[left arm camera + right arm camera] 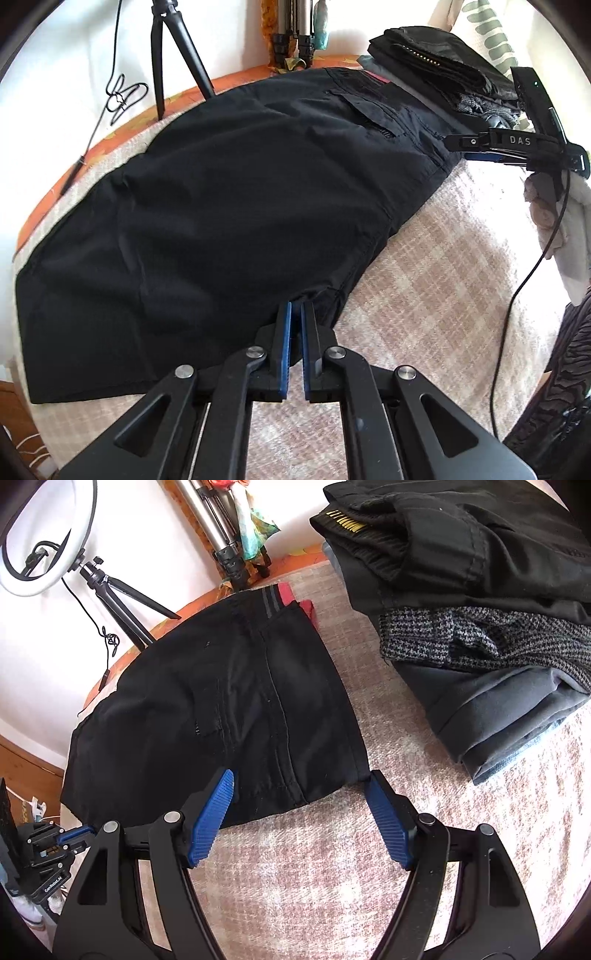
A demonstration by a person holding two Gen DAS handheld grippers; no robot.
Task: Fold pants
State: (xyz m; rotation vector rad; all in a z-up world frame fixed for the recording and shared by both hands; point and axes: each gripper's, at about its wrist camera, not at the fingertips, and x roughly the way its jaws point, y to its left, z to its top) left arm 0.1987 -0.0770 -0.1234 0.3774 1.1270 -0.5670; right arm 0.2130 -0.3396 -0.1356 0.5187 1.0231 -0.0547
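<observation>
Two claws: left gripper [296,308] clenched on the black pants [221,206] (near edge); right gripper [301,788] released, straddling their corner.

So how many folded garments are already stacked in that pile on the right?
3 that I can tell: black pants on top, a houndstooth piece in the middle, a dark grey one underneath. A pale blue edge below it may be a fourth.

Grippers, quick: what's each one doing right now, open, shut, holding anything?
Left gripper: shut, pinching the near edge of the black pants.
Right gripper: open, straddling the pants' corner, gripping nothing.
</observation>
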